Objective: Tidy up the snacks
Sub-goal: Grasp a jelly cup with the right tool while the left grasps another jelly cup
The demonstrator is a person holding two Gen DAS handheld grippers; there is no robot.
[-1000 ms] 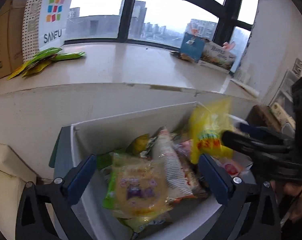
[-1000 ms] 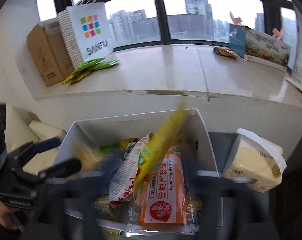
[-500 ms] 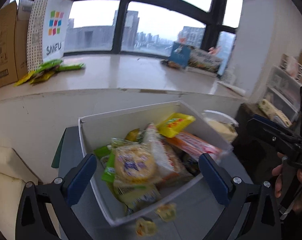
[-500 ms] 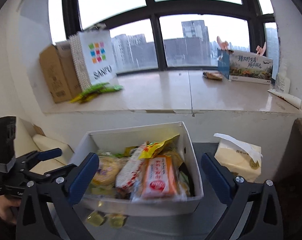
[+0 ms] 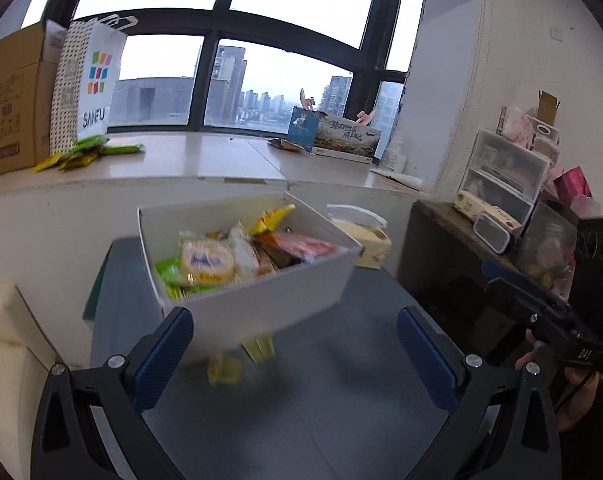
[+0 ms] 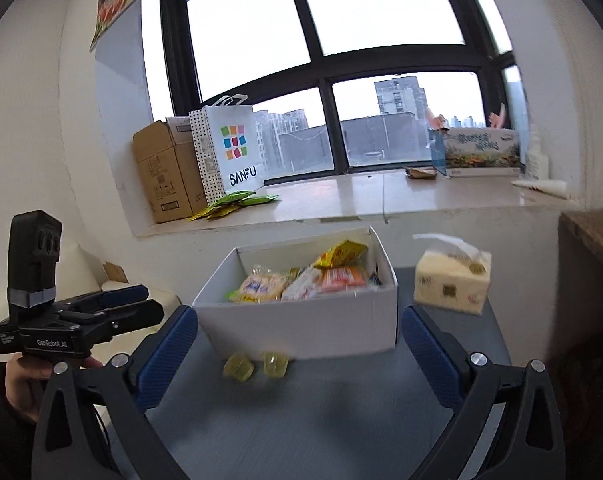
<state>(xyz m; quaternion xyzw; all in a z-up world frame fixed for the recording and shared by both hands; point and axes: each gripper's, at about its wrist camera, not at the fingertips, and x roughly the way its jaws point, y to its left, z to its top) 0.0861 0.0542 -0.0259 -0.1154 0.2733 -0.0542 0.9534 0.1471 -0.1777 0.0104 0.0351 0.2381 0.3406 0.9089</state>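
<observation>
A white box (image 6: 301,326) full of snack packets sits on a grey table (image 6: 341,420), at about 12 o'clock from both grippers and set back from their tips. Inside it, a round yellowish packet (image 6: 261,286) lies toward 9 o'clock, an orange-red packet (image 6: 341,278) toward 3 o'clock, and a yellow packet (image 6: 343,252) sticks up at the back. Two small yellow-green snacks (image 6: 255,365) lie on the table just in front of the box's near wall, outside it, side by side.

The right gripper (image 6: 299,360) has its blue-padded fingers spread wide apart and grasps nothing; the box's near wall and the two loose snacks show between them. The left gripper (image 5: 295,358) is likewise spread wide and empty, seen from its own camera, with the box at 12 o'clock. In the right wrist view it appears at 9 o'clock, held by a hand (image 6: 19,384).

A tissue pack (image 6: 453,284) stands at 3 o'clock of the box, near it but apart. A shopping bag (image 6: 231,148) and a cardboard carton (image 6: 165,172) stand on the windowsill behind
</observation>
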